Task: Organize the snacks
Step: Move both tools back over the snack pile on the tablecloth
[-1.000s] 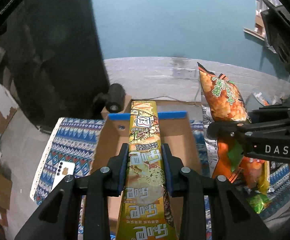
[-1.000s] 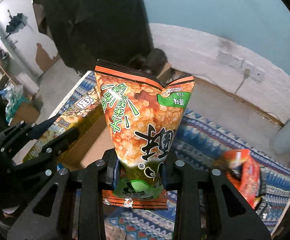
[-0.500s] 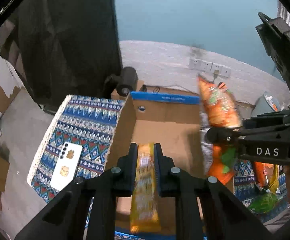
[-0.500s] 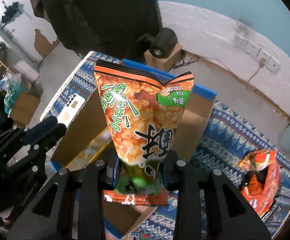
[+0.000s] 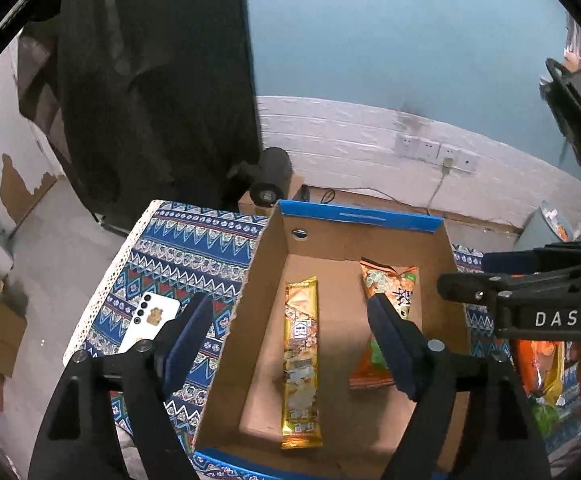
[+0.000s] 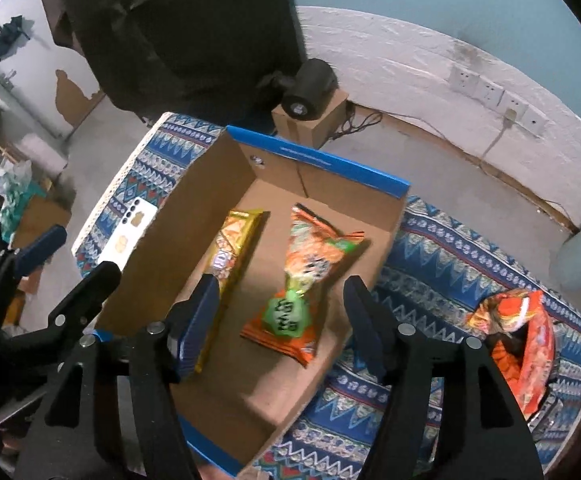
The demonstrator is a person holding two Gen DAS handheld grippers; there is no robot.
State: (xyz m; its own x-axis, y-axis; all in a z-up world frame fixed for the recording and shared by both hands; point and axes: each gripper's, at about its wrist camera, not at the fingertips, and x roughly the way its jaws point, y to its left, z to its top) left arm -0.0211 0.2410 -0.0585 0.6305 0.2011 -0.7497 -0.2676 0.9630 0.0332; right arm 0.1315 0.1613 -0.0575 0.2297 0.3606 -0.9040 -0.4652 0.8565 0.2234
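An open cardboard box (image 5: pixel 354 222) with a blue rim stands on a patterned blue cloth; it also shows in the right wrist view (image 6: pixel 322 160). Inside lie a long yellow snack pack (image 5: pixel 301 364) (image 6: pixel 234 248) and an orange-and-green snack bag (image 5: pixel 390 304) (image 6: pixel 310 276), side by side. My left gripper (image 5: pixel 290 336) is open and empty above the box. My right gripper (image 6: pixel 280 316) is open and empty above the orange bag; it also shows at the right of the left wrist view (image 5: pixel 530 292).
A white phone (image 5: pixel 148 322) (image 6: pixel 130 232) lies on the cloth (image 5: pixel 182 248) left of the box. More snack bags (image 6: pixel 518 336) (image 5: pixel 542 368) lie on the cloth at the right. A black cylinder on a small carton (image 6: pixel 310 92) stands behind the box.
Both grippers opened and let go. The yellow pack and the orange bag dropped from the jaws into the box. Both grippers rose above the box.
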